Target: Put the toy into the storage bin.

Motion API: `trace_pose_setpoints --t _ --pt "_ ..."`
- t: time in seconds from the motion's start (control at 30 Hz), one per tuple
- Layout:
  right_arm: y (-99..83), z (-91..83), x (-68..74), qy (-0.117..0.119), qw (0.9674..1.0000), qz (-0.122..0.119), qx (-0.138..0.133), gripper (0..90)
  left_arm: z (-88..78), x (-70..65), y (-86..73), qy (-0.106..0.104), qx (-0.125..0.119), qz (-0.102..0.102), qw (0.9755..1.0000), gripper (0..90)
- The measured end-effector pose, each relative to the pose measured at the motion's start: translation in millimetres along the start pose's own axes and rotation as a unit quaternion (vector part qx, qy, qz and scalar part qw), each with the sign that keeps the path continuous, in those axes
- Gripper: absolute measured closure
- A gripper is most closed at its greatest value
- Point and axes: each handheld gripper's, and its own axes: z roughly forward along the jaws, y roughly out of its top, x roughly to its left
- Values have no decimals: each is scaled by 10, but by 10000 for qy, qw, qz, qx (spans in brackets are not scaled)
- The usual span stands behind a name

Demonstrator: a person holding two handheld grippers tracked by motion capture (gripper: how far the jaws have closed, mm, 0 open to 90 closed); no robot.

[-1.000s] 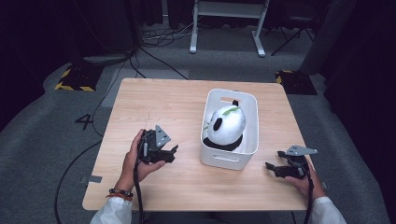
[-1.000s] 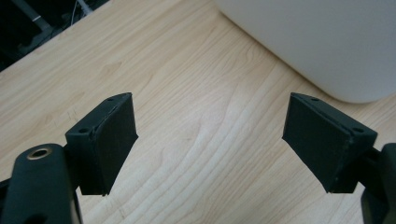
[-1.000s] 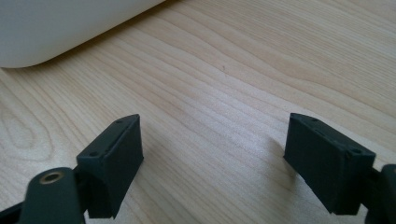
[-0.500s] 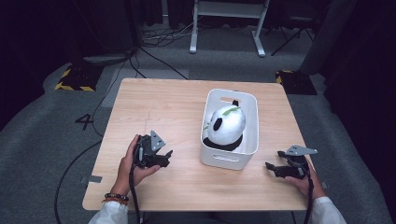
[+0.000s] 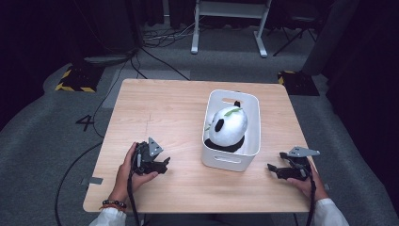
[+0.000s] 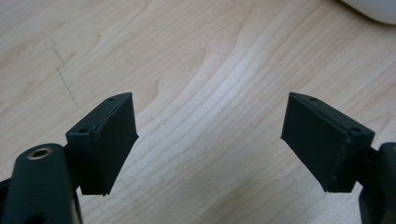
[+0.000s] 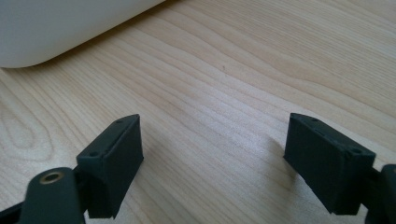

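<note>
Table [image 5: 155,108]: the high view takes in the whole wooden top, mid-frame.
Bin [image 5: 251,136]: white, right of centre; gripper views catch a corner.
Panda [image 5: 226,127]: plush inside bin.
Left gripper [image 5: 164,165]: lower left, spread wide, empty.
Right gripper [image 5: 272,168]: lower right, likewise.

Each hand carries a black two-jaw tool. The left gripper [image 5: 165,165] and the right gripper [image 5: 271,167] each bear a grey three-cornered plate on top and trail a black cable. Their jaws are blocky black wedges with small screw holes; a brass-ringed hole sits by one jaw. White sleeves cover both forearms, and a beaded bracelet [image 5: 111,205] rings the left wrist.
</note>
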Motion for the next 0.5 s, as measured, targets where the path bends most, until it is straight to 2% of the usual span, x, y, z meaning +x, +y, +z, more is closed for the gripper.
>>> trace_pose_setpoints --t 0.1,0.23,0.5 --pt "0 0 0 0 10000 1 0 190 15 -2 -64 -102 27 -65 9999 180" --pt "0 0 0 1 10000 1 0 190 29 -3 -111 -119 71 -101 9999 181" --pt "0 0 0 1 10000 1 0 190 50 24 -238 -190 116 -337 9992 181"
